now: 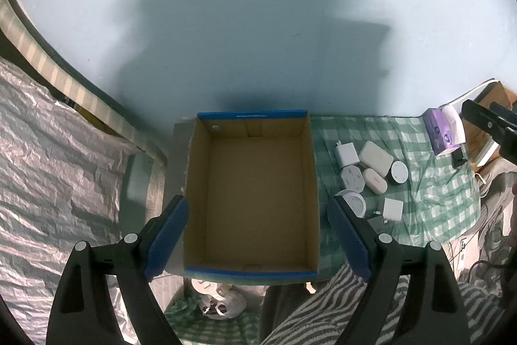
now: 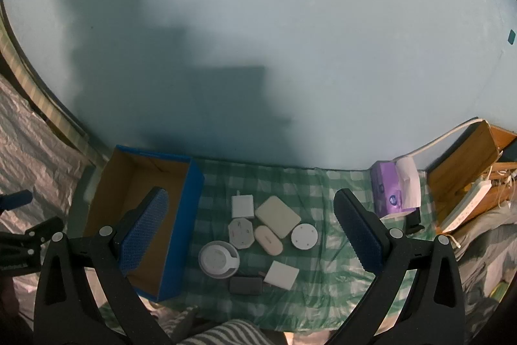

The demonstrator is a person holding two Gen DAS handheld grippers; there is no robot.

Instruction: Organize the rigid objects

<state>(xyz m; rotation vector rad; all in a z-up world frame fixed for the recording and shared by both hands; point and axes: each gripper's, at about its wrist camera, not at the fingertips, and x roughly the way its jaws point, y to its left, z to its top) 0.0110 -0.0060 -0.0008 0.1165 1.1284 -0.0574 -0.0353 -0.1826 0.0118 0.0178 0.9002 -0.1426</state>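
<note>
An open, blue-edged cardboard box sits empty on a green checked cloth, beside eight small hard-shelled gadgets: seven white, one dark grey, some square, some round. The left gripper and right gripper hover above with jaws spread wide, holding nothing.

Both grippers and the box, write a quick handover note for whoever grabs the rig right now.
Left gripper: open, empty, over the cardboard box.
Right gripper: open, empty, above the gadgets.
Box: nothing inside yet.
On the checked cloth, right of the box: white chargers, cream case, round puck, dark block, others.
Done: nothing packed.
Left: move every piece into the box.
</note>
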